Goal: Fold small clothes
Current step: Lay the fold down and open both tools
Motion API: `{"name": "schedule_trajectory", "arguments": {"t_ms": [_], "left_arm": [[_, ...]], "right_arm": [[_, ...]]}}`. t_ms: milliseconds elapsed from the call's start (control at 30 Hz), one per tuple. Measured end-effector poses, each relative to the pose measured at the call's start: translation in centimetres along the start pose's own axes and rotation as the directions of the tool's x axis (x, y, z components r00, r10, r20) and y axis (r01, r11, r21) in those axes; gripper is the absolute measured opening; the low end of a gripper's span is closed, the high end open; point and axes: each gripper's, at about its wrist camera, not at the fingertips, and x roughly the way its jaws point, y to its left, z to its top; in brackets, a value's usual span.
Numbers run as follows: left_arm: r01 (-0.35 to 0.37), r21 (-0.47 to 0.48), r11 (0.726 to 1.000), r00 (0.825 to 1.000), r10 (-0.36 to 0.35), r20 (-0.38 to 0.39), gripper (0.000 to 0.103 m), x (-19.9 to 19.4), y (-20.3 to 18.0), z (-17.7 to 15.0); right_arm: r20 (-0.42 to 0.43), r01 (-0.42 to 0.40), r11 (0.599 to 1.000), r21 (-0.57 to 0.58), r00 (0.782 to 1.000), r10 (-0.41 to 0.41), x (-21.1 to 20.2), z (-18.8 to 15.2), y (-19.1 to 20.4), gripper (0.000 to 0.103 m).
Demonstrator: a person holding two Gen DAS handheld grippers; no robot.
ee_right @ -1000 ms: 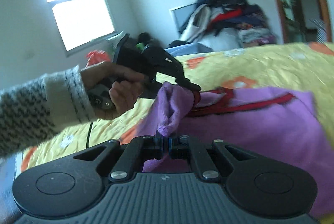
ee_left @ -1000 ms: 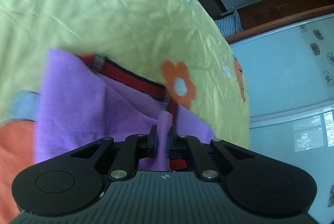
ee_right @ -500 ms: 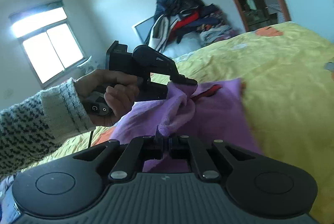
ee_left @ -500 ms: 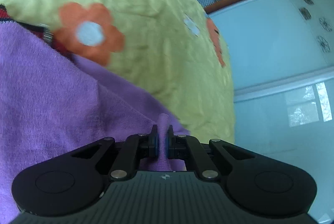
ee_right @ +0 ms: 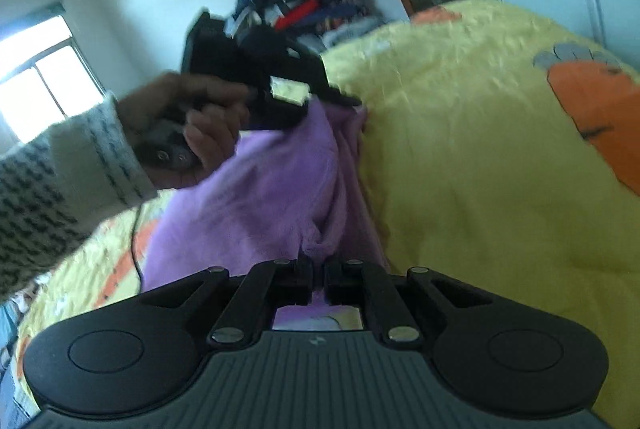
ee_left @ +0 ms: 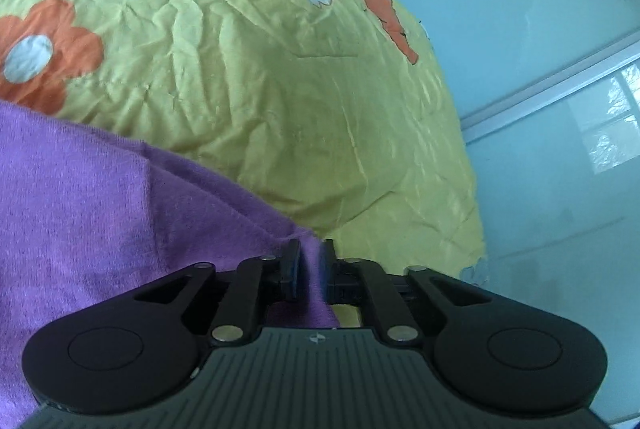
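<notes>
Purple garment (ee_left: 100, 221) spread on the yellow flowered bedsheet (ee_left: 248, 77), left gripper (ee_left: 310, 257) opening — a fabric corner between its jaws, right gripper (ee_right: 319, 269) opening too — hem bunched between its jaws

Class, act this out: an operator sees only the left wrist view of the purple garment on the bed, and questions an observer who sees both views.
Operator: Where is the right gripper?
Observer: The right gripper is at the garment's near edge. Its jaws are opening, with a bunched fold between them.
Operator: What lies beyond the bed?
Observer: Past the bed, a pile of clothes is heaped against the far wall.
</notes>
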Motion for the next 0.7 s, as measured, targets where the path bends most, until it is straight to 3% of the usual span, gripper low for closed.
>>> {"name": "schedule_trajectory", "arguments": {"t_ms": [33, 100, 133, 167, 233, 267, 300, 367, 433, 500, 533, 667, 700], "left_arm": [[0.015, -0.010, 1.000, 1.000, -0.015, -0.001, 0.025, 0.0, 0.1, 0.2], [0.035, -0.039, 0.999, 0.999, -0.034, 0.034, 0.051, -1.3, 0.3, 0.9], [0.035, -0.040, 0.999, 0.997, -0.032, 0.075, 0.076, -2.8, 0.4, 1.3], [0.035, -0.023, 0.999, 0.992, -0.032, 0.123, 0.087, -4.5, 0.5, 1.6], [0.017, 0.043, 0.999, 0.977, -0.026, 0.214, 0.088, -8.4, 0.4, 1.9], [-0.013, 0.071, 0.997, 0.970, -0.005, 0.244, 0.089, -10.3, 0.4, 1.8], [-0.068, 0.098, 0.993, 0.963, 0.039, 0.267, 0.090, -11.9, 0.4, 1.4], [-0.214, 0.168, 0.962, 0.940, 0.156, 0.303, 0.095, -14.0, 0.6, -0.3], [-0.350, 0.251, 0.902, 0.910, 0.263, 0.321, 0.095, -14.4, 0.9, -2.7], [-0.456, 0.306, 0.836, 0.874, 0.356, 0.330, 0.095, -13.5, 1.5, -5.3], [-0.494, 0.324, 0.807, 0.859, 0.393, 0.329, 0.095, -12.9, 2.0, -6.6], [-0.568, 0.378, 0.732, 0.821, 0.470, 0.323, 0.096, -9.9, 3.7, -10.2], [-0.582, 0.380, 0.719, 0.811, 0.477, 0.341, 0.097, -9.7, 3.9, -10.9]], "right_arm": [[-0.021, 0.010, 1.000, -0.011, 1.000, -0.010, 0.2, 0.2, 0.1, 0.038], [-0.010, -0.010, 1.000, -0.015, 1.000, 0.010, -0.9, 0.5, -0.1, 0.098], [0.040, 0.018, 0.999, -0.046, 0.999, -0.016, -2.3, 0.6, 0.0, 0.102], [0.092, 0.022, 0.996, -0.089, 0.996, -0.014, -3.4, 0.8, 0.2, 0.101], [0.154, -0.026, 0.986, -0.163, 0.987, 0.052, -4.4, 2.1, 0.6, 0.100], [0.161, -0.051, 0.981, -0.185, 0.984, 0.081, -4.1, 3.0, 0.8, 0.088], [0.147, -0.067, 0.976, -0.209, 0.984, 0.099, -3.2, 4.1, 1.2, 0.054], [0.090, -0.123, 0.961, -0.247, 0.985, 0.149, -0.5, 6.0, 1.7, 0.024], [0.040, -0.195, 0.944, -0.265, 0.976, 0.213, 2.7, 7.7, 2.3, 0.024], [-0.024, -0.223, 0.938, -0.265, 0.974, 0.225, 6.2, 9.3, 2.6, 0.024], [-0.040, -0.211, 0.940, -0.268, 0.977, 0.208, 7.8, 9.7, 2.7, 0.024], [-0.142, -0.069, 0.949, -0.308, 0.990, 0.026, 13.1, 10.0, 0.9, 0.020], [-0.136, -0.061, 0.948, -0.312, 0.991, 0.019, 13.3, 9.9, 0.2, 0.020]]}}
